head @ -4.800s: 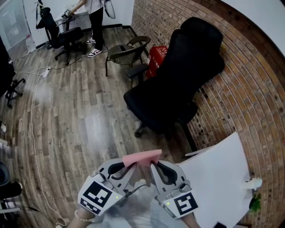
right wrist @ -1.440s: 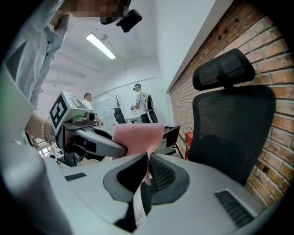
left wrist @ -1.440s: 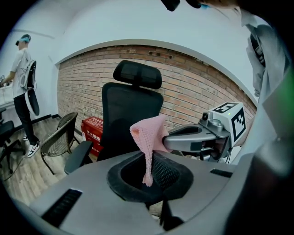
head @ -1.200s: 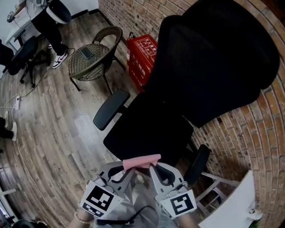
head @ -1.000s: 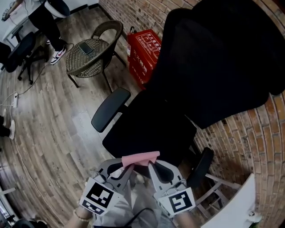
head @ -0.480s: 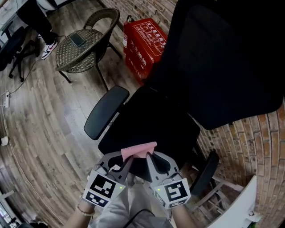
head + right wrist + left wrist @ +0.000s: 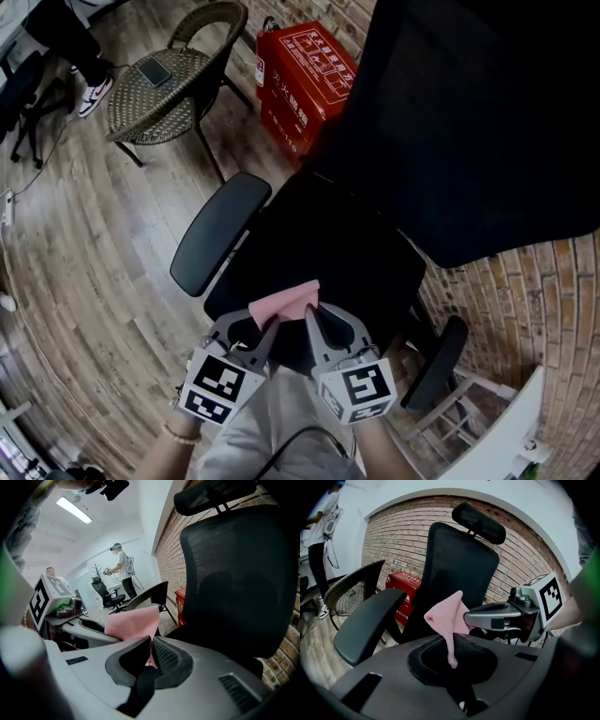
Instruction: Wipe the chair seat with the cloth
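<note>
A black office chair stands against the brick wall, and its seat [image 7: 323, 248] lies just ahead of both grippers. A pink cloth [image 7: 284, 302] is stretched between them above the seat's front edge. My left gripper [image 7: 269, 325] is shut on the cloth's left corner, and the cloth [image 7: 444, 618] rises from its jaws. My right gripper [image 7: 308, 317] is shut on the other corner, where the cloth [image 7: 133, 620] stands up as a flat sheet. The chair's tall mesh back [image 7: 457, 569] fills the view ahead. I cannot tell whether the cloth touches the seat.
The chair's armrests [image 7: 220, 232] [image 7: 436, 361] flank the seat. A red box [image 7: 305, 75] and a wicker chair [image 7: 159, 80] stand on the wooden floor to the left. A person [image 7: 123, 571] stands far back in the room. A white table corner [image 7: 520, 441] sits at lower right.
The chair has come much closer and now fills the view. Both grippers, still holding the pink cloth, have moved forward to the seat's front edge.
</note>
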A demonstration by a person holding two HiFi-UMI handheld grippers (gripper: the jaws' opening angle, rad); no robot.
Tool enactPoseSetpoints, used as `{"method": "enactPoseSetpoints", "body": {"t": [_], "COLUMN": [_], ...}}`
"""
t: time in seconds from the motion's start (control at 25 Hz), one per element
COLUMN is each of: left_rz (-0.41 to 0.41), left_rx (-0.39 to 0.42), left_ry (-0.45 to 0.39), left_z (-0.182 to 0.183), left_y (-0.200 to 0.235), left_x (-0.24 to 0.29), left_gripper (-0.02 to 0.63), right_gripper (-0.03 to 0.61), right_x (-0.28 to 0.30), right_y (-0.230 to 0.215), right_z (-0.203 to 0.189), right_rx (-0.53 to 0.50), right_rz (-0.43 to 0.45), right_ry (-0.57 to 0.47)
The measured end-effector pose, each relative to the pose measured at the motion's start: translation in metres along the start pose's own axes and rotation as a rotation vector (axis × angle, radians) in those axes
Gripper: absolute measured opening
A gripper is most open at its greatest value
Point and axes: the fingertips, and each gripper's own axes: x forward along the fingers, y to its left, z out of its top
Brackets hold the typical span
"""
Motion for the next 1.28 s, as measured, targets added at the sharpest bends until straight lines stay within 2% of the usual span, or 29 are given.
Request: {"method": "enactPoseSetpoints", "body": {"t": [0.32,0.48,0.56,0.8,1.0,1.28], "left_rz": [0.053,0.137,0.157,0.207,0.293,0.395], "left_rx": [-0.081,-0.024,-0.024,-0.088,-0.123,-0.181], "left_ry": [0.058,0.107,0.117,0.114,0.129,0.157], "left_z": [-0.032,-0.043,-0.046,-0.052,-0.060,-0.064], "left_y": [0.012,0.030,0.037,0.062,0.085,0.121], "left_x": [0.024,0.049,0.063,0.098,0.121,0.140], "left_gripper": [0.031,0.031,0.031,0.031,0.031,0.031], "right_gripper": [0.049,0.049,0.049,0.049,0.049,0.049], "right_x": [0.023,0.043,0.055,0.093,0.121,0.165], "right_y": [-0.010,-0.023,-0.033,-0.057,-0.067,-0.076], "right_z": [-0.025,-0.038,-0.043,-0.055,-0.063,-0.067], "right_rx": [0.009,-0.017,-0.029,-0.097,-0.189,-0.192], "right_rz": [0.035,0.074,0.083,0.126,0.176,0.179], "right_ry": [0.051,0.085,0.092,0.117,0.145,0.147]}}
